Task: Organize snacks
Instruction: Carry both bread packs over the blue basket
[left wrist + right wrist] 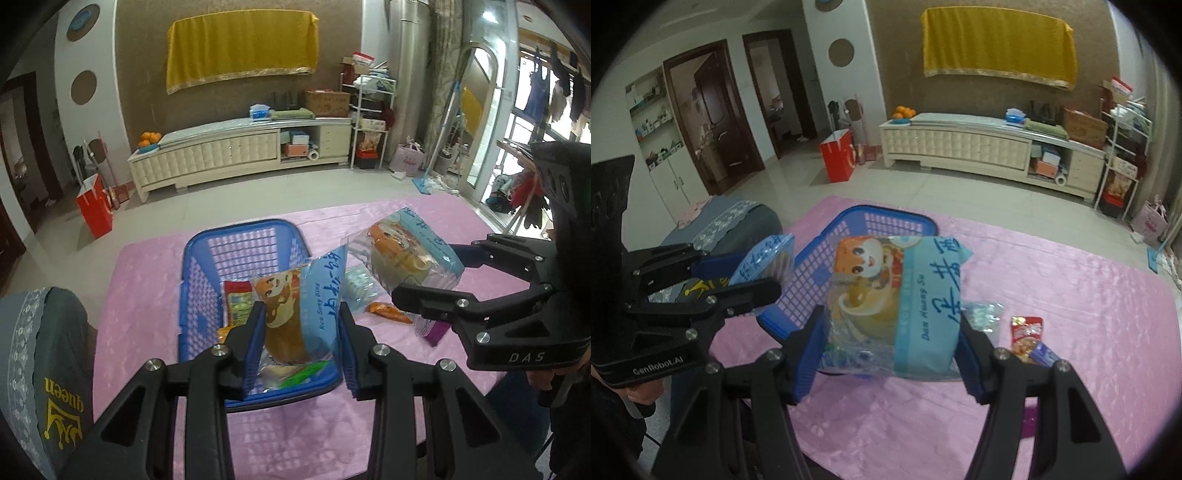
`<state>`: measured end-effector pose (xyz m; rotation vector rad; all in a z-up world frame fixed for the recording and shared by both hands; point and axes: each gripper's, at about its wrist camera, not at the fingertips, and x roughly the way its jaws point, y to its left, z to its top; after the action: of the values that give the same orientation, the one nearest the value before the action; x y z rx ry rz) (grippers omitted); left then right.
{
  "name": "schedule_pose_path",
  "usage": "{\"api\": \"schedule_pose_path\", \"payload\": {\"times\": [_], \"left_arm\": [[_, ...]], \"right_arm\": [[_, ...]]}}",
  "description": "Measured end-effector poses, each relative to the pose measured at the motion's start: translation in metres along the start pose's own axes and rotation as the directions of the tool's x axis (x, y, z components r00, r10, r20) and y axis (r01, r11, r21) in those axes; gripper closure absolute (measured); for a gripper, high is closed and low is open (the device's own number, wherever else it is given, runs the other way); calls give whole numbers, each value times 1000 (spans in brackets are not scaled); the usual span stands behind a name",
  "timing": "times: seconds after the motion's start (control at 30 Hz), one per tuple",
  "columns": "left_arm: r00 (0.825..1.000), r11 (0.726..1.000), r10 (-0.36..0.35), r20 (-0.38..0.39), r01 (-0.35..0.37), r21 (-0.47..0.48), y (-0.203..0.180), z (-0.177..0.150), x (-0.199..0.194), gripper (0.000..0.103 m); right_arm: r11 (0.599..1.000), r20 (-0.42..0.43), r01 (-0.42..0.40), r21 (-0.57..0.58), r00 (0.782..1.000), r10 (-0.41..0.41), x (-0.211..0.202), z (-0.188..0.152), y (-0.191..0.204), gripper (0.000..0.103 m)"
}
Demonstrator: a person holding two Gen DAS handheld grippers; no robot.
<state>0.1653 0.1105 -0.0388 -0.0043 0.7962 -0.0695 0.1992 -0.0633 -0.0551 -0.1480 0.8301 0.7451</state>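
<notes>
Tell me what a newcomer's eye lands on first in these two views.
Two blue-and-orange snack bags held up at once: the left gripper clamps one bag above the blue basket, the right gripper clamps a wider bag beside it. Beneath lies the pink tablecloth with small packets; a yellow cloth hangs on the far wall.

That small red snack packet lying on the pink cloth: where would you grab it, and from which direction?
Take the red packet across its short width near the middle, coming from above. It lies flat on the pink tablecloth, so only its side edges offer a pinch. Both grippers already hold bags.

Basket (192, 280) contents behind held packet (295, 306)
</notes>
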Motion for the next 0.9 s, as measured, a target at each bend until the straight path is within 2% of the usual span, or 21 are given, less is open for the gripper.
{"api": "schedule_pose_path", "payload": {"times": [0.2, 0.4, 0.6, 0.9], "left_arm": [[1000, 999, 2, -31, -3, -39, 28, -9, 14, 68], [998, 997, -12, -65, 7, -77, 50, -15, 37, 68], [994, 994, -25, -106, 14, -105, 68, -22, 68, 68], [991, 989, -32, -127, 14, -146, 97, -22, 91, 68]], "right_arm": [[999, -52, -39, -14, 998, 38, 31, 8, 12, 35], [998, -103, -46, -36, 994, 42, 61, 10, 22, 35], [998, -158, -39, -54, 987, 30, 93, 10, 22, 35], [996, -197, -30, -79, 980, 14, 125, 18, 23, 35]]}}
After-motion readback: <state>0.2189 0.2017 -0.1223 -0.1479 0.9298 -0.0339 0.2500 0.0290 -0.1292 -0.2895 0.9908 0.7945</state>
